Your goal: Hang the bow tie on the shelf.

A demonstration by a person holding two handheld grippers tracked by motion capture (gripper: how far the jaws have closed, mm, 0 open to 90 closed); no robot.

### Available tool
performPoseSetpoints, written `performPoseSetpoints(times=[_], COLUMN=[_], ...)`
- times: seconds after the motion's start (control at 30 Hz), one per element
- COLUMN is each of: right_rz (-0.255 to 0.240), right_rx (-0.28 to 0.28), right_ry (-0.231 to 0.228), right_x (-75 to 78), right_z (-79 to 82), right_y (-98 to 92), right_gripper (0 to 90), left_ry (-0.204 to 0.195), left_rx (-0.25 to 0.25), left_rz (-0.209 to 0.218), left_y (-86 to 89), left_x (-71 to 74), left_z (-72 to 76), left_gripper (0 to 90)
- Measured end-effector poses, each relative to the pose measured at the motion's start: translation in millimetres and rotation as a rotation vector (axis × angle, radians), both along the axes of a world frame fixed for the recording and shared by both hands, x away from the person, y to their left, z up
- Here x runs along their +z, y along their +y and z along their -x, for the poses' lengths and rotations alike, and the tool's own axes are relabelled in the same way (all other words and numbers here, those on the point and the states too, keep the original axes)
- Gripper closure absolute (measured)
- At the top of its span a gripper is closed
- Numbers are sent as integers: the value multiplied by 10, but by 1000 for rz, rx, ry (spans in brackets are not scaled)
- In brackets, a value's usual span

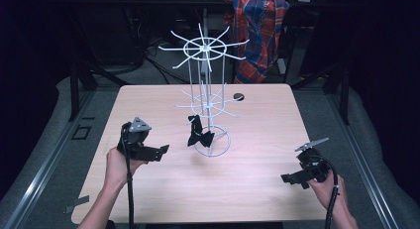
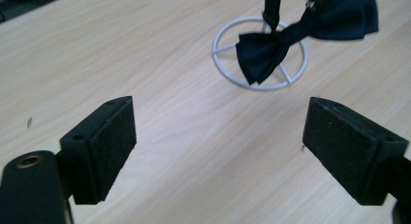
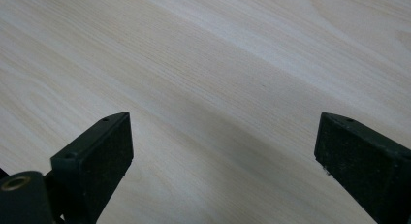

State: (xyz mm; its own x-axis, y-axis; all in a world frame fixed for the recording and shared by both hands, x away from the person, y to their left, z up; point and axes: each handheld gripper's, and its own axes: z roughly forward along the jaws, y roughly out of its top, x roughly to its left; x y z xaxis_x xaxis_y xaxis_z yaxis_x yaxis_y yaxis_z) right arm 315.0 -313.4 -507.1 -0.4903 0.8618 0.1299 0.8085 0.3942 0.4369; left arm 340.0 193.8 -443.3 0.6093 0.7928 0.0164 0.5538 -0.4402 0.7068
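Your left gripper [image 2: 218,141] and right gripper [image 3: 223,161] hover over the tabletop [image 1: 257,189], fingers apart, either side of the wire rack [image 1: 210,105] holding a black bow tie [image 2: 271,52].

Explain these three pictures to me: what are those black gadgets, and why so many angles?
A person sits at a wooden table, holding hand-operated tongs in each hand: the left tongs and the right tongs. The wide picture comes from a camera above. The other two come from cameras riding on each tongs, looking along the black jaws. Both stand wide open, holding nothing. On the table stands a white wire rack with a dark bow tie hanging low by its round base. A plaid cloth hangs behind.
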Motion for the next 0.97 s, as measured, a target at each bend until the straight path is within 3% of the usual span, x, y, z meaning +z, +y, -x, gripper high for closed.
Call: performPoseSetpoints(times=[0.13,0.33,0.7,0.97], right_rz=[1,4,5,0], right_rx=[-1,-3,3,6], right_ry=[0,0,8,3], right_x=[-1,-5,-4,0], right_z=[2,1,6,10], right_y=[1,6,2,6], right_gripper=[66,68,73,75], left_ry=[40,59,97,105], left_rx=[13,32,112,142], left_rz=[-3,-20,-62,-43], left_y=[86,170,341,391], left_x=[-32,-104,-350,-412], left_z=[47,142,244,216], left_gripper=[60,4,3,3])
